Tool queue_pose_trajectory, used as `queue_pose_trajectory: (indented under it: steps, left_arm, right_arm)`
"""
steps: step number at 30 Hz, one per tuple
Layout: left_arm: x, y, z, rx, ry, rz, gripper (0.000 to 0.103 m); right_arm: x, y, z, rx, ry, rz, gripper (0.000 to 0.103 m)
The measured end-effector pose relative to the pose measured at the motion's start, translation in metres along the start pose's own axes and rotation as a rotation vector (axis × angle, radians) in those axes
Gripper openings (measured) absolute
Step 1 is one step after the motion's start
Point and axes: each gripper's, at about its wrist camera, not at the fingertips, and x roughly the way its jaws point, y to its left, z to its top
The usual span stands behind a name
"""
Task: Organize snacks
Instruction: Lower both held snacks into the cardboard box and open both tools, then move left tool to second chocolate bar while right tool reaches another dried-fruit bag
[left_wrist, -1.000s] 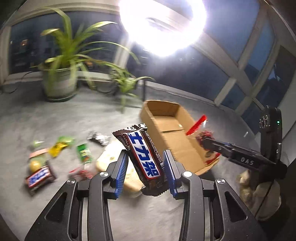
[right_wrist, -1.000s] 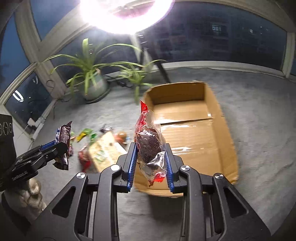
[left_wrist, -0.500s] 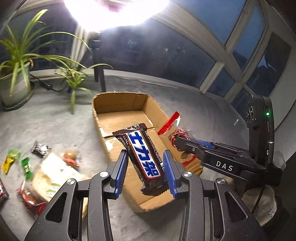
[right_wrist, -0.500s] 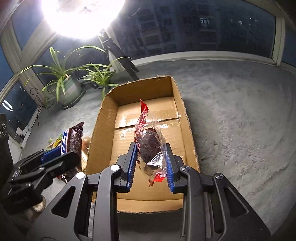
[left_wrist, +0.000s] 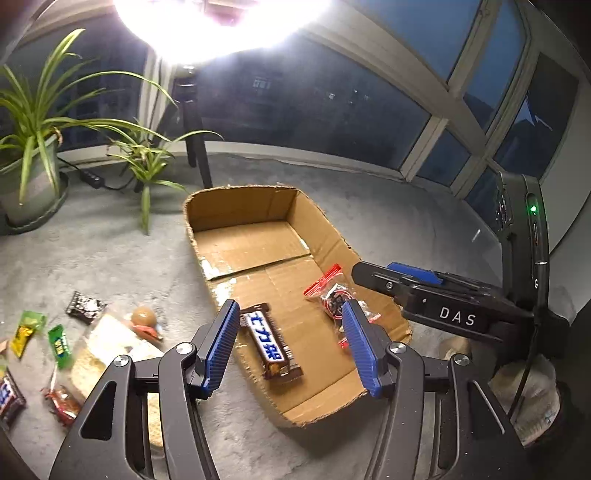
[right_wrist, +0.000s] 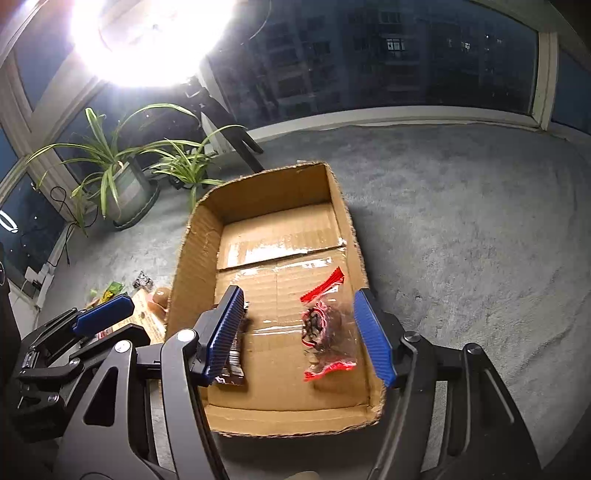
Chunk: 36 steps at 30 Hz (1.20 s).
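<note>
Left wrist view: both grippers' jaws have just opened; chocolate bar (left_wrist: 271, 341) and red-edged packet (left_wrist: 332, 295) lie in the box (left_wrist: 236, 210).

A brown-wrapped chocolate bar with blue lettering (left_wrist: 271, 345) and a clear red-edged snack bag (right_wrist: 327, 328) lie flat inside an open cardboard box (right_wrist: 192, 251).

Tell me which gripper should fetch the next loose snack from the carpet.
Probably the left gripper. Its jaws have just opened, empty, dropping the bar in the box, and the loose snacks lie on its side. The right gripper, also empty, sits across the box.
</note>
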Motion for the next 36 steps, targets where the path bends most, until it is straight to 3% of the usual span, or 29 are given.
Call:
queue_pose_trajectory:
  steps: [7,15,24,33,36]
  left_arm:
    - [-0.031,0.021,-0.01,0.005,-0.021,0.03,0.057]
    - [-0.081,0.079,-0.028,-0.034,-0.039,0.109,0.057]
    - [-0.133,0.165,-0.057,-0.098,-0.02,0.24,0.058]
    - [-0.146,0.216,-0.076,-0.081,0.033,0.262,0.06]
    - [-0.141,0.226,-0.08,-0.066,0.062,0.258,0.06]
  right_arm:
    - [-0.017,0.031,-0.003,-0.003,-0.032,0.054,0.065]
    - [-0.026,0.09,-0.014,-0.06,-0.033,0.138,0.065]
    - [-0.005,0.169,-0.038,-0.154,0.034,0.237,0.065]
    - [0.032,0.231,-0.057,-0.247,0.129,0.309,0.065]
    - [0.047,0.247,-0.062,-0.277,0.163,0.315,0.059]
